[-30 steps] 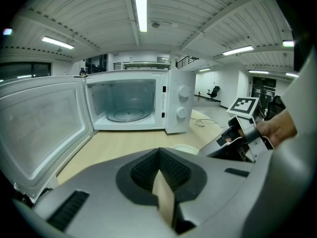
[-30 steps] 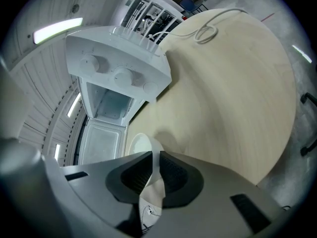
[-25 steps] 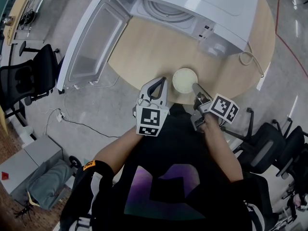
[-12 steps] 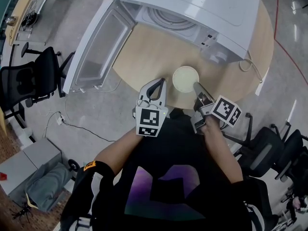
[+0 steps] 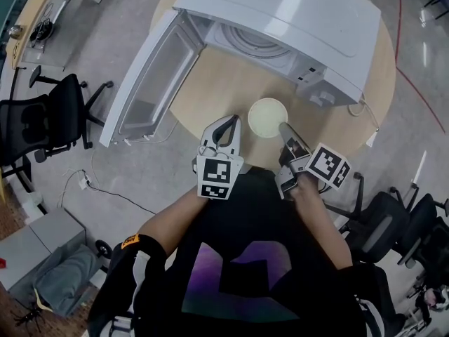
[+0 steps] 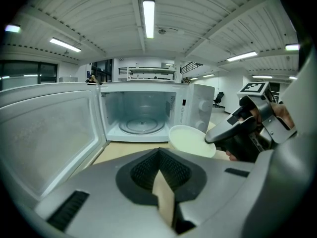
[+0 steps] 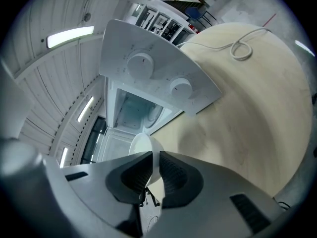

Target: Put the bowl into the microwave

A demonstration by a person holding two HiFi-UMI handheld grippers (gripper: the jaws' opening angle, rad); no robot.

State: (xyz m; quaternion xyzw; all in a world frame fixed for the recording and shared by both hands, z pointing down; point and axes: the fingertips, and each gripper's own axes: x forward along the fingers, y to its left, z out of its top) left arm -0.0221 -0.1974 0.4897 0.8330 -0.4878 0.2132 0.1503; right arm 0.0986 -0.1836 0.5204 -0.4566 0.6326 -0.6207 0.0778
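A pale cream bowl is held over the round wooden table, in front of the white microwave. My right gripper is shut on the bowl's near rim. In the right gripper view the rim runs between the two pads of my right gripper. The microwave door hangs open to the left, and the glass turntable shows inside. My left gripper is shut and holds nothing, just left of the bowl. In its own view my left gripper points at the open cavity.
A white cable loops off the table's right edge. Black office chairs stand at the left and the lower right. A grey box and a floor cable lie at the lower left.
The bowl, still gripped by my right gripper, now sits a little nearer the microwave front. The head view has shifted. My left gripper keeps its place beside the bowl.
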